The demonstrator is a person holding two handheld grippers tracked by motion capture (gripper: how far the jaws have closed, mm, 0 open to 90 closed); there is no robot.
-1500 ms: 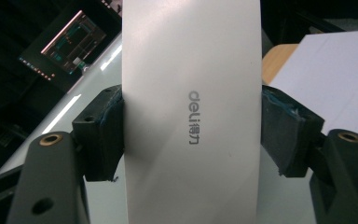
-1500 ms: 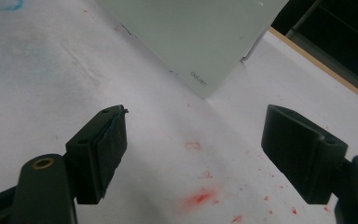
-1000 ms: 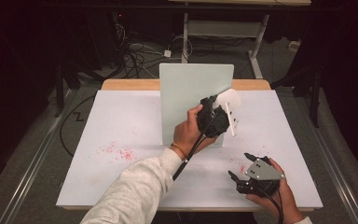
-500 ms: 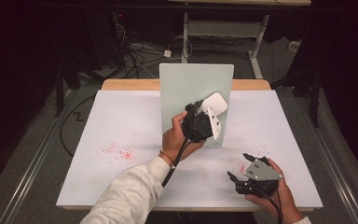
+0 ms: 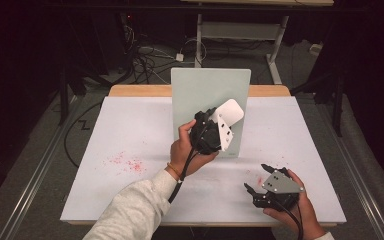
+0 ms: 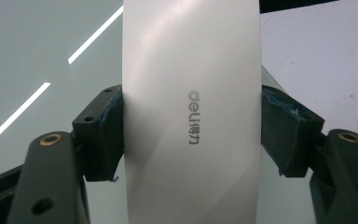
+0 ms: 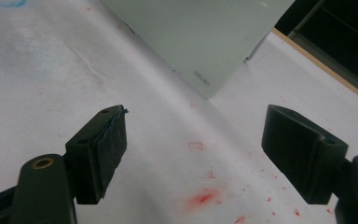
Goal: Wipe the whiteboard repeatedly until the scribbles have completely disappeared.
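A pale green board (image 5: pixel 200 95) stands upright at the middle of the white-covered table (image 5: pixel 130 125). My left gripper (image 5: pixel 219 118) is shut on a white eraser (image 5: pixel 229 113) and holds it up in front of the board's right half. In the left gripper view both pads press the eraser (image 6: pixel 191 70), which carries a grey "deli" logo, with the board (image 6: pixel 37 46) behind it. My right gripper (image 5: pixel 255 176) rests near the table's front right, open with nothing between its jaws. The right gripper (image 7: pixel 196 140) looks toward the board's lower corner (image 7: pixel 200 32).
Red marker stains (image 5: pixel 127 162) speckle the sheet left of the board, and more red smudges (image 7: pixel 200 198) lie by the right gripper. Cables (image 5: pixel 150 55) and a desk frame (image 5: pixel 240 30) sit on the floor beyond the table's far edge.
My left gripper has slid the eraser leftward and slightly down across the board's face. The right gripper has barely moved.
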